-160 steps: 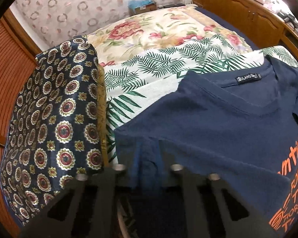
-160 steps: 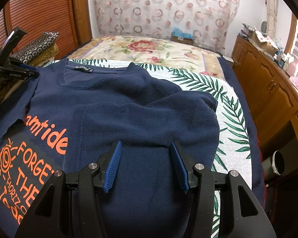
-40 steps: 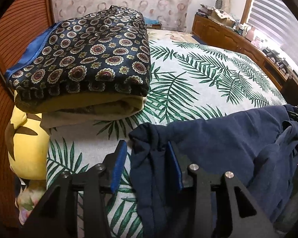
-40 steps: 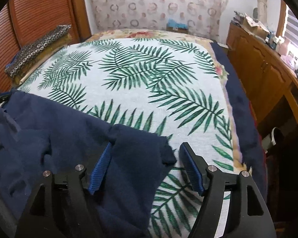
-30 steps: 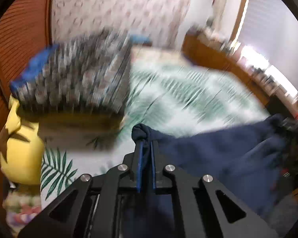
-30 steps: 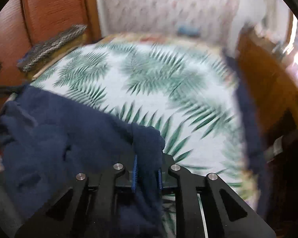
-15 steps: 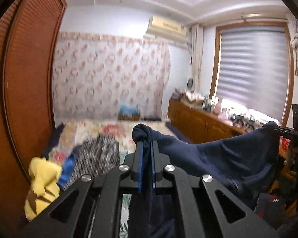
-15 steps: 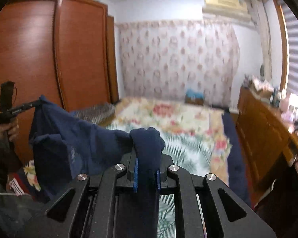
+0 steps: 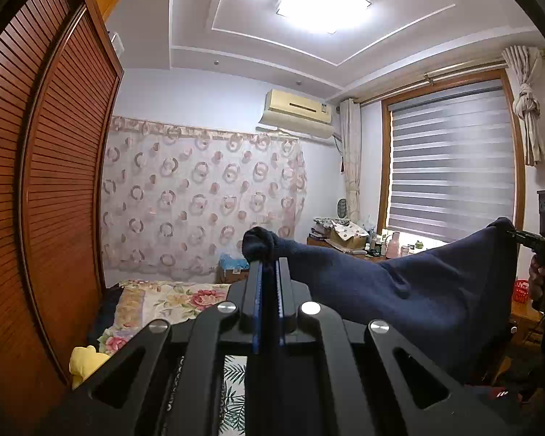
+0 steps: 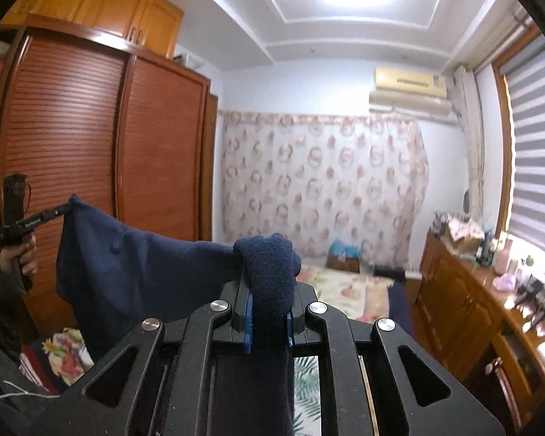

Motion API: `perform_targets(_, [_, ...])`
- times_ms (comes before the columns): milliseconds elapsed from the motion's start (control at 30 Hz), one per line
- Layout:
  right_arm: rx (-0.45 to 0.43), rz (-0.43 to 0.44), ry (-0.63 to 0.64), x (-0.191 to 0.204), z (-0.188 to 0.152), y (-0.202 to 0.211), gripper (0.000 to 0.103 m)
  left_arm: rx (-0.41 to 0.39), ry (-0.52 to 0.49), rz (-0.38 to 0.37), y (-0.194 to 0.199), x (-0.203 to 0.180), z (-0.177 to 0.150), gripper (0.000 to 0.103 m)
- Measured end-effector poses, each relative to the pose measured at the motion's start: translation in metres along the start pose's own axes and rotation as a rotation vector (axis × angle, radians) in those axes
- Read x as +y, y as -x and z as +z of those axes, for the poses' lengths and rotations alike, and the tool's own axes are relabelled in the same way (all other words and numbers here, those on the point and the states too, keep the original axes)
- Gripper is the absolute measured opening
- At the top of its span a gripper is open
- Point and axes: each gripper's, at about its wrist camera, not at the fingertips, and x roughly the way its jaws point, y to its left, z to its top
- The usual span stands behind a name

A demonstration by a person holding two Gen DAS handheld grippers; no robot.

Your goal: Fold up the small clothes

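A navy blue T-shirt (image 9: pixel 399 290) hangs in the air, stretched between my two grippers, well above the bed. My left gripper (image 9: pixel 267 272) is shut on one bunched corner of it. My right gripper (image 10: pixel 269 290) is shut on the other bunched corner of the T-shirt (image 10: pixel 134 269). In the left wrist view the right gripper (image 9: pixel 523 236) shows at the far right, pinching the cloth. In the right wrist view the left gripper (image 10: pixel 60 210) shows at the far left, pinching the cloth. The lower part of the shirt is hidden below the gripper bodies.
The bed (image 9: pixel 156 298) with a floral cover lies below, palm-leaf sheet nearer. A brown louvred wardrobe (image 10: pixel 91 145) stands on the left. A wooden dresser (image 10: pixel 472 312) with clutter runs along the right under the window. A yellow cloth (image 9: pixel 83 359) lies by the wardrobe.
Both grippers closed on the shirt's corners on the bed, then lifted it high off the bed. Over the last half second they tilted up a little further, the shirt still spread between them.
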Motion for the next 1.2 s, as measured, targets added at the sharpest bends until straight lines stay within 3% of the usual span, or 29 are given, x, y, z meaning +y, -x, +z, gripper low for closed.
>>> perform_targets(133, [0.024, -0.023, 0.000, -0.013, -0.004, -0.011, 0.010, 0.057, 0.011, -0.002, -0.036, 0.006, -0.012, 0.003])
perform_targets(267, [0.112, -0.065, -0.009, -0.039, -0.025, -0.055, 0.010, 0.141, -0.005, 0.043, -0.102, 0.007, -0.040, 0.003])
perform_targets(500, [0.289, -0.146, -0.075, -0.109, -0.102, -0.182, 0.010, 0.351, -0.025, 0.095, -0.252, 0.006, -0.116, 0.007])
perform_targets(633, [0.433, -0.158, -0.176, -0.148, -0.160, -0.267, 0.013, 0.529, -0.016, 0.126, -0.326, 0.013, -0.162, 0.009])
perform_targets(767, [0.615, -0.236, -0.172, -0.161, -0.217, -0.338, 0.029, 0.581, 0.004, 0.105, -0.330, 0.009, -0.178, 0.019])
perform_targets(800, [0.639, -0.272, -0.153, -0.161, -0.228, -0.345, 0.030, 0.593, 0.003, 0.095, -0.327, 0.004, -0.181, 0.020])
perform_targets(867, [0.662, -0.290, -0.151, -0.166, -0.242, -0.353, 0.043, 0.615, 0.000, 0.069, -0.318, -0.005, -0.186, 0.024])
perform_targets(900, [0.664, -0.289, -0.165, -0.168, -0.247, -0.351, 0.049, 0.622, -0.005, 0.061, -0.312, -0.009, -0.188, 0.024])
perform_targets(1200, [0.595, -0.215, -0.218, -0.139, -0.255, -0.282, 0.050, 0.707, -0.048, -0.016, -0.276, -0.041, -0.227, 0.027])
